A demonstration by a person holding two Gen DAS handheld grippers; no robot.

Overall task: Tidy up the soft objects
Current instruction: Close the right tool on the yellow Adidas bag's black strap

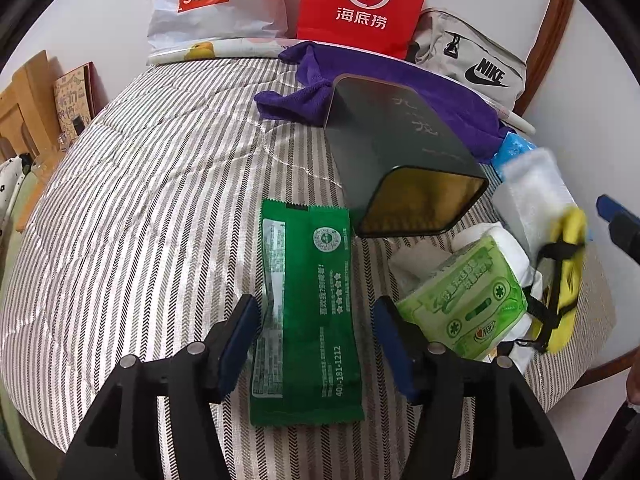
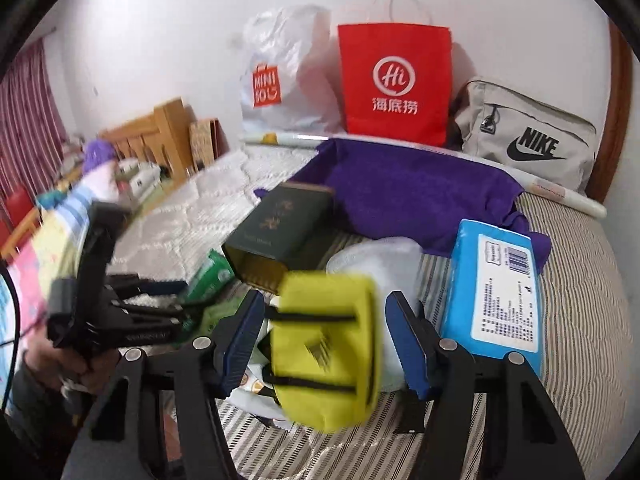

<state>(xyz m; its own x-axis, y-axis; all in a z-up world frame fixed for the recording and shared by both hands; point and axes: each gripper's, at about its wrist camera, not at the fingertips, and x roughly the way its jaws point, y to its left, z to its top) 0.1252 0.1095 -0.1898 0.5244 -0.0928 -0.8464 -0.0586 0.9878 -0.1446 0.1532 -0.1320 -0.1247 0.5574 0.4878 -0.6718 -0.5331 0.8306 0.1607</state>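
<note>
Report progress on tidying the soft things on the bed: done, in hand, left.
Done: nothing looks sorted yet; the dark green tin lies on its side, apparently empty.
In hand: the left claw is open around the green sachet; the right claw is open around the yellow pouch, not closed on it.
Left: the light green tissue pack, blue wipes pack and purple towel.

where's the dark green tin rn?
Dark green tin lies on its side mid-bed, open end toward the cameras, resting on the purple towel, just beyond the green packet.
</note>
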